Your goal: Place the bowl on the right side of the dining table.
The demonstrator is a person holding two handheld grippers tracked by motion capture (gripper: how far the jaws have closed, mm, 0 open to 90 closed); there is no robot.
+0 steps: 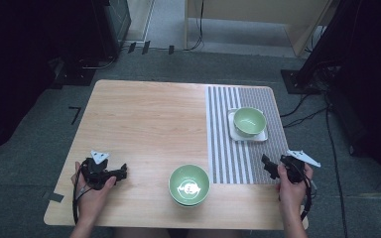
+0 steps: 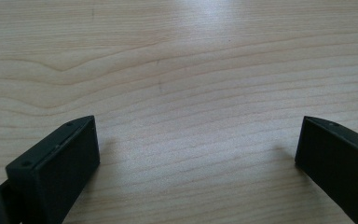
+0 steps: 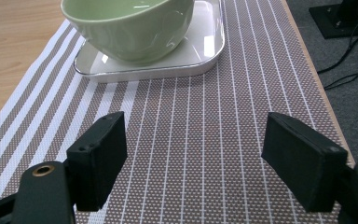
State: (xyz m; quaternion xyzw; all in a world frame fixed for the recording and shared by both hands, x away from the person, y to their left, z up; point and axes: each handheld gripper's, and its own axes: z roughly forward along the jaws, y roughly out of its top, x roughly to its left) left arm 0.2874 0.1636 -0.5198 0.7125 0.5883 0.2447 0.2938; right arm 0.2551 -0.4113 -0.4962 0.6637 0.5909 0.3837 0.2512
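Two pale green ceramic bowls are in play: the near one [image 1: 189,185] sits on bare wood at the front edge of the light wooden counter [image 1: 144,119], between the hands; the far one [image 1: 249,121] stands in a white square tray [image 1: 234,133] on the brown-and-white striped woven mat [image 1: 228,163]. The right tool [image 1: 270,166] hovers over the mat's near end, jaws spread and released, aimed at the far bowl; the left tool [image 1: 121,172] rests low over bare wood, likewise released, holding nothing. Likely risk: a glazed, curved rim may slip from flat pads, or the tray may skid if nudged. Both forearms enter from the front edge, wrists level, tools angled inward.
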